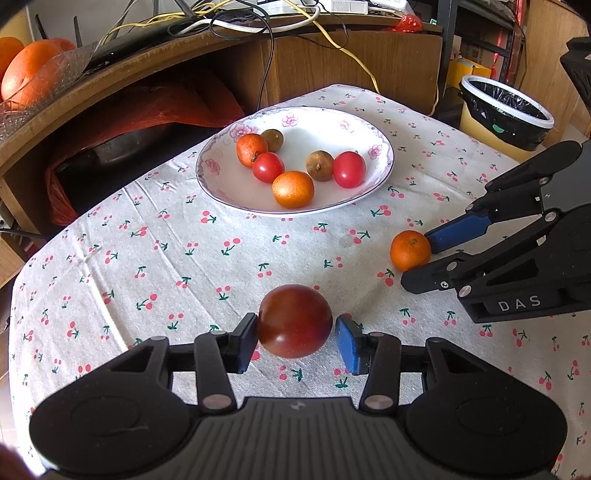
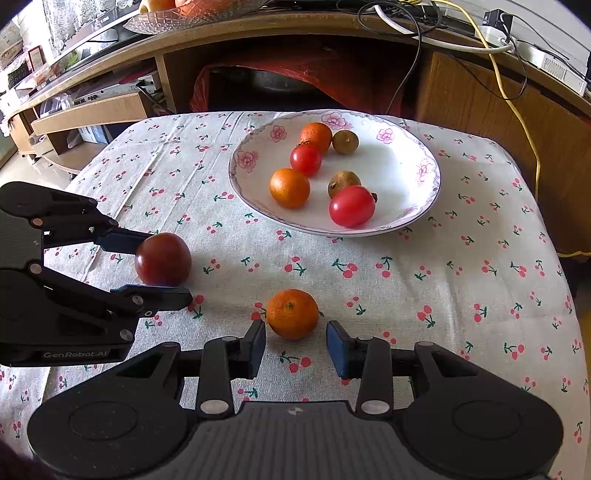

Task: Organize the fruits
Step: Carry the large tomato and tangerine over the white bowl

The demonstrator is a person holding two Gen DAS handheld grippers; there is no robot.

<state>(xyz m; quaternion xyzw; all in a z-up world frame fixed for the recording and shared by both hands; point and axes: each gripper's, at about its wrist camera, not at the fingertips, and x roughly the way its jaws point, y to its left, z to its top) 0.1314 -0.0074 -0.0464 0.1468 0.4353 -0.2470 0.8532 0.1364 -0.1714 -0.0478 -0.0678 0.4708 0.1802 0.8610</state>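
Fruits wait low in frame: left gripper [image 1: 295, 341] brackets the dark tomato [image 1: 294, 320], right gripper [image 2: 295, 343] the tangerine [image 2: 292, 314], jaws open; both should close gently, centred.

A cherry-print cloth [image 1: 221, 258] covers the tabletop. Behind stands a wooden shelf [image 1: 332, 62] strewn with cables [image 1: 258, 26]; a lined yellow bin [image 1: 506, 114] sits alongside, daylight falling across.
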